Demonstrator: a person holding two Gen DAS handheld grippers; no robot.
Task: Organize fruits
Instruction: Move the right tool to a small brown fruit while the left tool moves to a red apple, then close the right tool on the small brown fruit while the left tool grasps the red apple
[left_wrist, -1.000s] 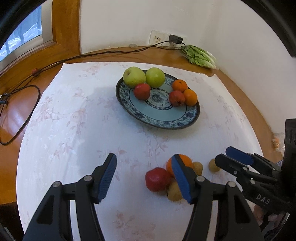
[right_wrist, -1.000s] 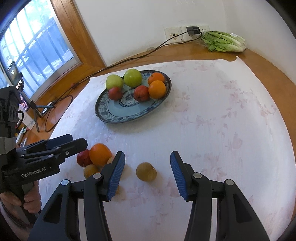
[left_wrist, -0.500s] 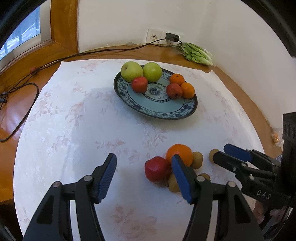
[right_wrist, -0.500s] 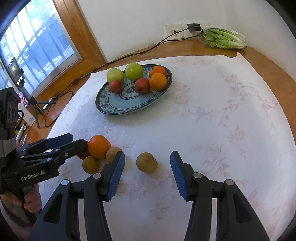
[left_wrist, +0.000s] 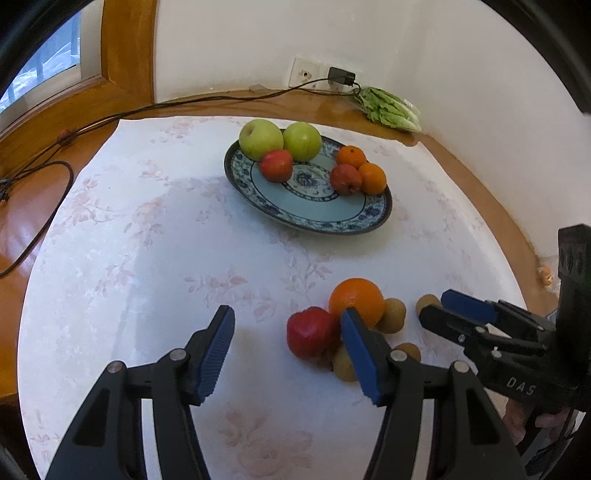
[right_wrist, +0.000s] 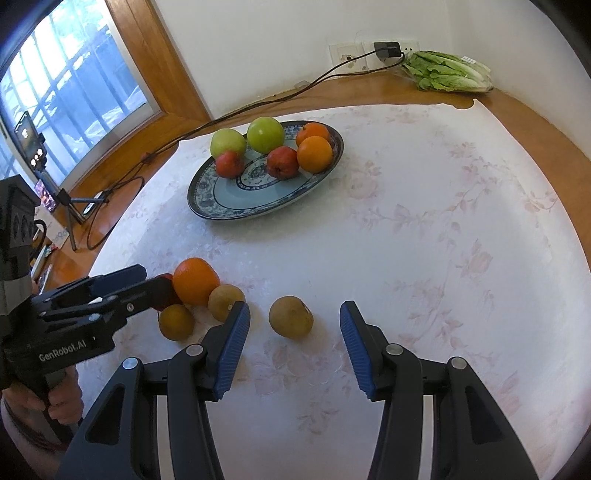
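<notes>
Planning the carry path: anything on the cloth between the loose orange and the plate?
Nothing: between the loose orange and the plate only bare floral cloth shows, clearest in the right wrist view.

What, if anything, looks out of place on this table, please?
A head of lettuce lies on the bare wood in the far corner by the wall socket, away from the fruit. A black cable trails across the wood behind the plate. Nothing looks spilled or damaged.

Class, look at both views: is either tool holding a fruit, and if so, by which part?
Nothing is held. The left tool is closing on empty space beside the red fruit; the right tool stands open around the kiwi, not touching it.
</notes>
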